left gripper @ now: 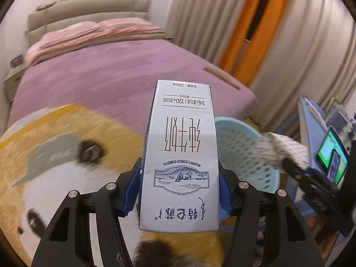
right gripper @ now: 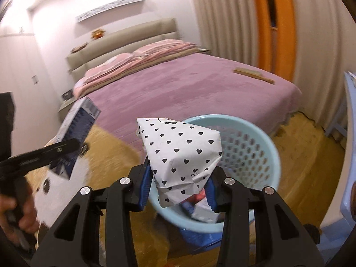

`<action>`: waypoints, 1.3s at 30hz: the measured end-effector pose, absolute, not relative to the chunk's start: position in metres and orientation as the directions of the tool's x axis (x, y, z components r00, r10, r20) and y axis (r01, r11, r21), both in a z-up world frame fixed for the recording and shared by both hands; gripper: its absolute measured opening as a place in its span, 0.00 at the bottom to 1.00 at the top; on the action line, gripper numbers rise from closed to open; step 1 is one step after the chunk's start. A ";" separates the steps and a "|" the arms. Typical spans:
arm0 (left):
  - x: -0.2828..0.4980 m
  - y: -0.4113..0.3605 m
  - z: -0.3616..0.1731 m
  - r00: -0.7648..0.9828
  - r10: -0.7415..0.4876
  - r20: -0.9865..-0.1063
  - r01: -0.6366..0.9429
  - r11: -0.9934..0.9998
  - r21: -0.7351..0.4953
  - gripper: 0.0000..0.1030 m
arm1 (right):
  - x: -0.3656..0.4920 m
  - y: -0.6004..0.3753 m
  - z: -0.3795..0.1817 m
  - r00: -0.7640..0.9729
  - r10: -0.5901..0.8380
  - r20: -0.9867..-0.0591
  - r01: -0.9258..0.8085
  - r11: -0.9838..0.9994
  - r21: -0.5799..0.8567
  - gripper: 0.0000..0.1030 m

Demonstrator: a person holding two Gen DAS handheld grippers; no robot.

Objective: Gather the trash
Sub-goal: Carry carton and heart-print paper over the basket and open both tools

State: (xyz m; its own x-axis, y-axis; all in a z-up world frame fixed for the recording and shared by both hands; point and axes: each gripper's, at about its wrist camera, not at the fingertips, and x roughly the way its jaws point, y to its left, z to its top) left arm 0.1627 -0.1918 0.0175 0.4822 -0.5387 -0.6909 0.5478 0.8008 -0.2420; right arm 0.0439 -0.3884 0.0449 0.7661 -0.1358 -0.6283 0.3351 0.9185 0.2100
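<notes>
My left gripper is shut on a white and blue milk carton, held upright above a panda-face rug. The carton also shows at the left of the right wrist view. My right gripper is shut on a crumpled white paper pack with black hearts, held just above the near rim of a light blue mesh basket. The basket holds some trash. In the left wrist view the basket lies right of the carton, with the heart pack over it.
A bed with a purple cover stands behind the basket, with a wooden stick on it. Curtains hang at the back right. A blue chair stands at the right. A tablet with a lit screen shows at the right.
</notes>
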 end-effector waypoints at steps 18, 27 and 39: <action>0.153 -0.274 -0.014 0.397 -0.587 -0.705 0.646 0.725 -0.240 0.73 | 0.048 -0.459 0.001 0.671 -0.156 -0.725 0.496 0.822 0.282 0.61; 0.113 -0.218 0.011 0.521 -0.541 -0.660 0.601 0.782 -0.167 0.78 | 0.020 -0.410 0.042 0.747 -0.157 -0.646 0.399 0.883 0.247 0.61; 0.046 -0.113 0.015 0.807 -0.300 -0.508 0.342 0.939 -0.011 0.89 | -0.017 -0.307 0.068 0.848 -0.187 -0.495 0.284 0.950 0.128 0.62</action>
State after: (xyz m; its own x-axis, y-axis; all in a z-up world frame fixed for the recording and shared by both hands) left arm 0.0459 -0.1134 0.0151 0.8073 -0.3002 -0.5082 0.3425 0.9395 -0.0110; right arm -0.0166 -0.3069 0.0684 0.8484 -0.1871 -0.4952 0.2843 0.9501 0.1281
